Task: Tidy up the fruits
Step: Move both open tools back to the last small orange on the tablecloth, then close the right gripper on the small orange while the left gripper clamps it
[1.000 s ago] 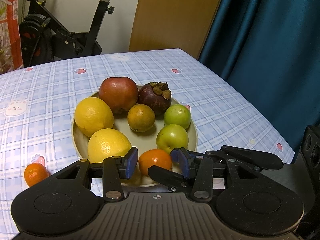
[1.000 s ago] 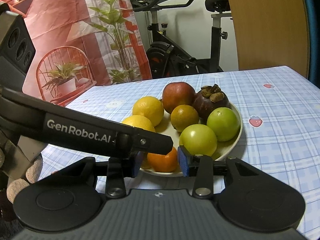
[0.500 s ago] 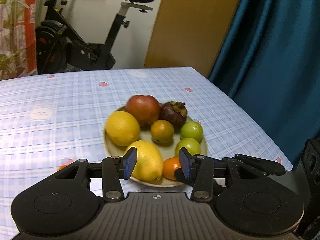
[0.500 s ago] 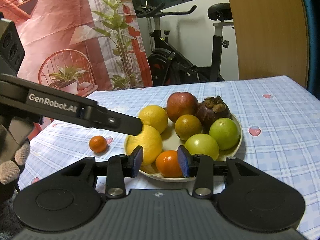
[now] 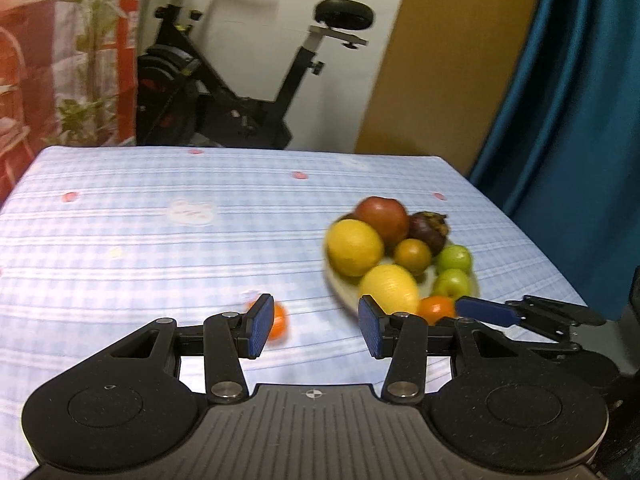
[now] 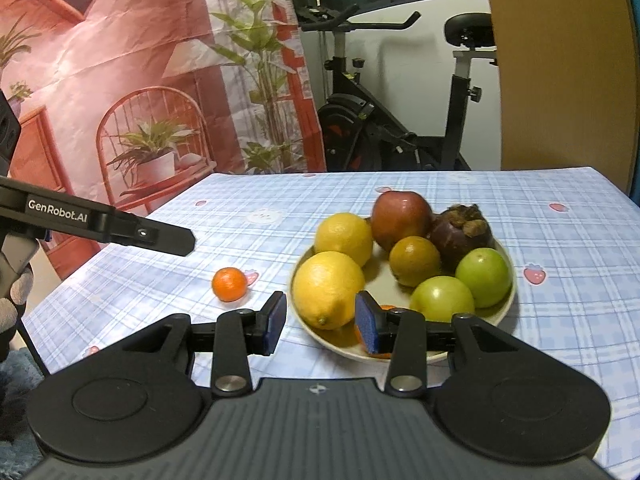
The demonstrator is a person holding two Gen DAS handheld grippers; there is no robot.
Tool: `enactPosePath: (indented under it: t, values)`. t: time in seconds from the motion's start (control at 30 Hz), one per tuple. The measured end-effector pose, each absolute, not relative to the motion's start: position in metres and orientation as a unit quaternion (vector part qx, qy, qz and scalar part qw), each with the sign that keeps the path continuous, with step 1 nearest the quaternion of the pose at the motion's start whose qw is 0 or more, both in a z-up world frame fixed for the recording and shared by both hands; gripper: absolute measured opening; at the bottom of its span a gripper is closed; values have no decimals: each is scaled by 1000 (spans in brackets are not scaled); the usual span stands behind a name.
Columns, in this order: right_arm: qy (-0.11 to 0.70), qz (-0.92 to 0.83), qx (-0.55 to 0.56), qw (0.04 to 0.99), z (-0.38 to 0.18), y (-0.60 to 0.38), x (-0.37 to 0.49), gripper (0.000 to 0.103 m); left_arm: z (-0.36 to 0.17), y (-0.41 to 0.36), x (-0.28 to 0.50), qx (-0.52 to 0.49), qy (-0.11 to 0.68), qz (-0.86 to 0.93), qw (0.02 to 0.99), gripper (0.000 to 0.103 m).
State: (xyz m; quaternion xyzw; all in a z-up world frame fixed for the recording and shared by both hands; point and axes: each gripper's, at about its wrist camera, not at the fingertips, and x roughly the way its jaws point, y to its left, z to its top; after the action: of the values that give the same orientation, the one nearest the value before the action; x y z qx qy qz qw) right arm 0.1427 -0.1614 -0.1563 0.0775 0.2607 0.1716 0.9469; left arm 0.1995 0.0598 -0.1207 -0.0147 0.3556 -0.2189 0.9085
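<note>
Loose mandarin (image 5: 277,322) lies just behind the spread-apart left gripper (image 5: 312,331), touching nothing.

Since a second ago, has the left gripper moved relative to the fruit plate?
Yes. The left gripper has swung left, off the plate, which now sits right of its open jaws, toward the loose tangerine on the tablecloth.

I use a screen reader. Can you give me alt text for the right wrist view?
A plate of lemons, green fruits, an apple and a mangosteen sits on a checked tablecloth, with one small orange loose on the cloth to its left. The right claw is open, empty, near the plate's front rim.
</note>
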Motion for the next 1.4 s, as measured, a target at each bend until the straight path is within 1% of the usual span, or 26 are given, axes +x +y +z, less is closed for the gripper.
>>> enactPosePath:
  t: [0.2, 0.4, 0.63, 0.83, 0.87, 0.9, 1.1, 1.17, 1.4]
  values:
    - [269, 200, 63, 940, -155, -144, 148, 42, -119, 94, 193, -22, 353, -193, 915, 49]
    - [290, 243, 31, 925, -161, -109, 159, 42, -132, 118, 190, -35, 364, -174, 914, 49]
    - [301, 320, -19, 898, -169, -67, 157, 42, -143, 120, 192, -40, 371, -170, 912, 49]
    - [315, 348, -45, 882, -180, -44, 155, 42, -149, 119, 192, -40, 375, -174, 910, 49]
    - [317, 352, -48, 879, -182, -44, 156, 44, -150, 119, 192, -39, 376, -174, 909, 49]
    - [318, 352, -52, 879, -184, -42, 156, 45, -150, 118, 192, -38, 377, -175, 909, 49]
    - [336, 350, -36, 874, -192, -48, 159, 45, -152, 115, 193, -35, 381, -177, 907, 49]
    - [333, 350, -32, 875, -191, -50, 158, 43, -152, 114, 194, -33, 382, -178, 906, 49]
    - [328, 336, -16, 883, -189, -61, 157, 43, -153, 109, 198, -26, 386, -180, 904, 50]
